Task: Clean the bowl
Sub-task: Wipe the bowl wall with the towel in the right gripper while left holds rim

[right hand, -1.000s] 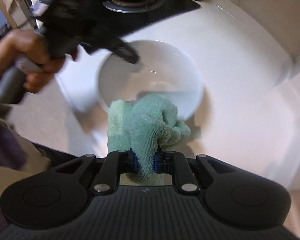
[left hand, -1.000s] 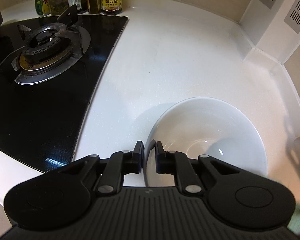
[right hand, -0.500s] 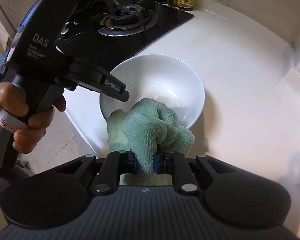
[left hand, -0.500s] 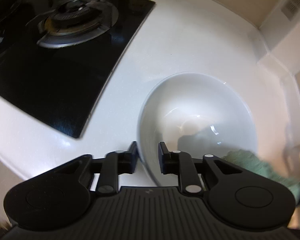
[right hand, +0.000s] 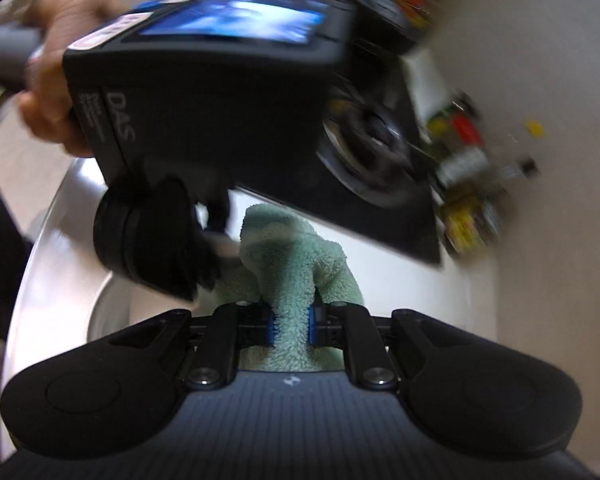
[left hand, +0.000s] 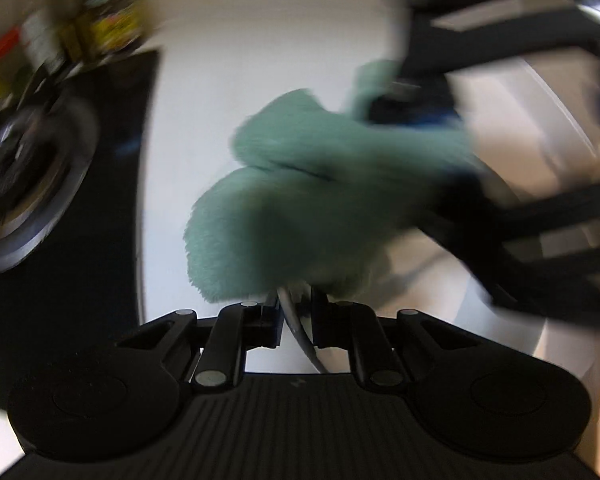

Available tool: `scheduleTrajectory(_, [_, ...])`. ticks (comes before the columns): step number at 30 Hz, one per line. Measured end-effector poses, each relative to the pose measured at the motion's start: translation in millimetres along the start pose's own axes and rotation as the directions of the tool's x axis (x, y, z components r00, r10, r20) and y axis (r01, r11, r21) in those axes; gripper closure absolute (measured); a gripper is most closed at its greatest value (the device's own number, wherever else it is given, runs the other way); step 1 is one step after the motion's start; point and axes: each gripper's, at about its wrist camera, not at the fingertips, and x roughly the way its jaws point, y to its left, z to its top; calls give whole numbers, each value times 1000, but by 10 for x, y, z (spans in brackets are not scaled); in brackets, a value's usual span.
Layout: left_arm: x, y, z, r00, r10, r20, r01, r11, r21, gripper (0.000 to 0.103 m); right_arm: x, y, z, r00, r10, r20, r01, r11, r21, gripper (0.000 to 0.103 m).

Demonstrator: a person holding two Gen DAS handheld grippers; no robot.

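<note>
My left gripper (left hand: 294,312) is shut on the rim of the white bowl (left hand: 300,332), seen edge-on between its fingers. The bowl also shows in the right wrist view (right hand: 60,256), low at the left. My right gripper (right hand: 292,322) is shut on a green towel (right hand: 296,264). The towel fills the middle of the blurred left wrist view (left hand: 300,200), pressed close in front of the left gripper, inside the bowl as far as I can tell. The right gripper's body is a dark blur at the right of that view. The left gripper's body (right hand: 204,80) looms just above the towel.
A black gas hob with a burner (left hand: 24,184) lies at the left on the white counter (left hand: 204,92). Jars and bottles (left hand: 80,36) stand at the back. The hob (right hand: 376,152) and jars (right hand: 468,184) also show in the right wrist view. A hand (right hand: 56,80) holds the left gripper.
The towel has moved from the bowl's near side into it, close to the left gripper. Both views have tilted and blurred with fast motion. The left gripper still holds the rim.
</note>
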Motion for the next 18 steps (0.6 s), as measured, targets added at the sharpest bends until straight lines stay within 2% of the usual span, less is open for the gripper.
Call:
scheduleTrajectory(2, [6,-15,-2,1000,5,16,-5,1000,10,89,137,-72,-42,998,-3,-62,3,1000,3,91])
scheduleTrajectory(5, [20,-38,-11,999,16,29,-16,1000,7,88,191,-193,-101,989,6,-145,9,995,104,91])
scheduleTrajectory(10, [22,-21,3,999,19,38,-17,999,-36,87,168,-181,-284,949,-7,-316,87,967,238,91])
scheduleTrajectory(12, [31,7,40,999,15,40,-12,997,-79,87,85,-147,-378,933,24,-359,101,941,325,91])
scheduleTrajectory(15, [34,24,62,1000,-9,30,13,992,-123,87,-90,-95,-513,923,82,-377,94,900,426,91])
scheduleTrajectory(18, [23,-17,59,999,-5,31,10,991,-133,85,-270,-67,-590,921,161,-355,73,824,563,91])
